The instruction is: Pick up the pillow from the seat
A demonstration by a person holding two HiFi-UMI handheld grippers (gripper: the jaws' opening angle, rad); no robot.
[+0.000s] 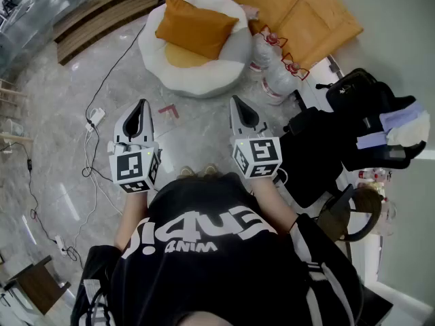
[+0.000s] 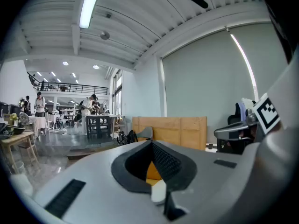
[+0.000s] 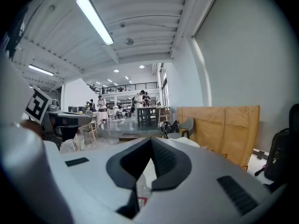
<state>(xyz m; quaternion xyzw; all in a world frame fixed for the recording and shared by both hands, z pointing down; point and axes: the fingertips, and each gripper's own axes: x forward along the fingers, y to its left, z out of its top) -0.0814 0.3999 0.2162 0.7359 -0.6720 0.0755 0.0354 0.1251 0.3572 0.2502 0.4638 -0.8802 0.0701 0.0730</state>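
An orange pillow (image 1: 196,27) lies tilted on a round white seat (image 1: 197,77) at the top middle of the head view. A sliver of the orange pillow (image 2: 153,171) shows through the left gripper's jaws. My left gripper (image 1: 141,105) is held in front of the person, shut and empty, well short of the seat. My right gripper (image 1: 236,102) is beside it, also shut with nothing in it, pointing toward the seat's near right edge. In the right gripper view the white seat (image 3: 184,143) shows just past the closed jaws.
Clear plastic bags (image 1: 275,63) lie right of the seat, with cardboard sheets (image 1: 306,15) behind. A black office chair with clothes (image 1: 367,124) stands at the right. Cables and a power strip (image 1: 95,117) run over the marble floor at left. People stand far off.
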